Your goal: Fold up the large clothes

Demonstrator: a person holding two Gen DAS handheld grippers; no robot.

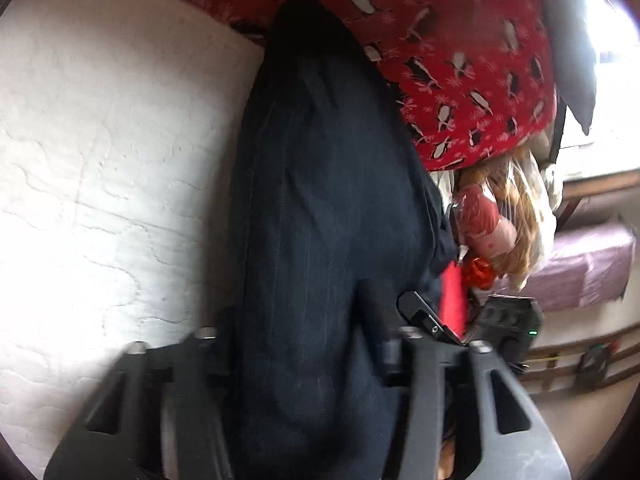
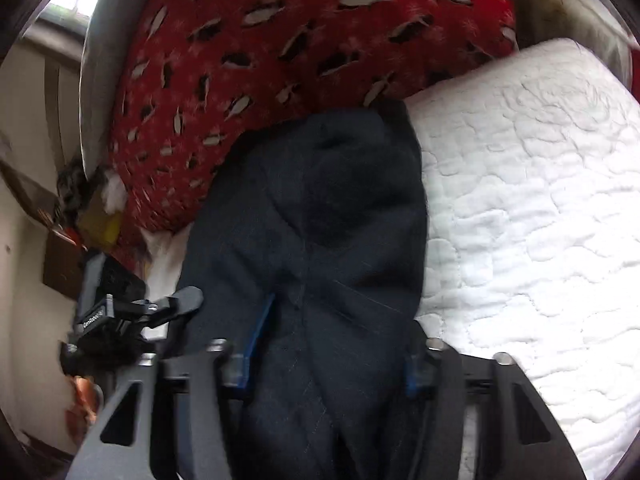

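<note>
Dark navy garment (image 2: 320, 240) lies lengthwise on the white quilted bed (image 2: 520, 208), far end against the red penguin-print pillow (image 2: 280, 40). Left tongs (image 1: 308, 336) and right tongs (image 2: 324, 348) each have cloth bunched between the jaws, probably clamped, though blur hides the pads. Keep both grips level, lift evenly, and fold the near edge toward the pillow.

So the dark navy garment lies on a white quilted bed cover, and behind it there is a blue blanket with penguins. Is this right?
Not quite: the blanket with penguins is red, not blue, as the right wrist view shows. The rest holds: the dark navy garment lies on the white quilted cover.
</note>
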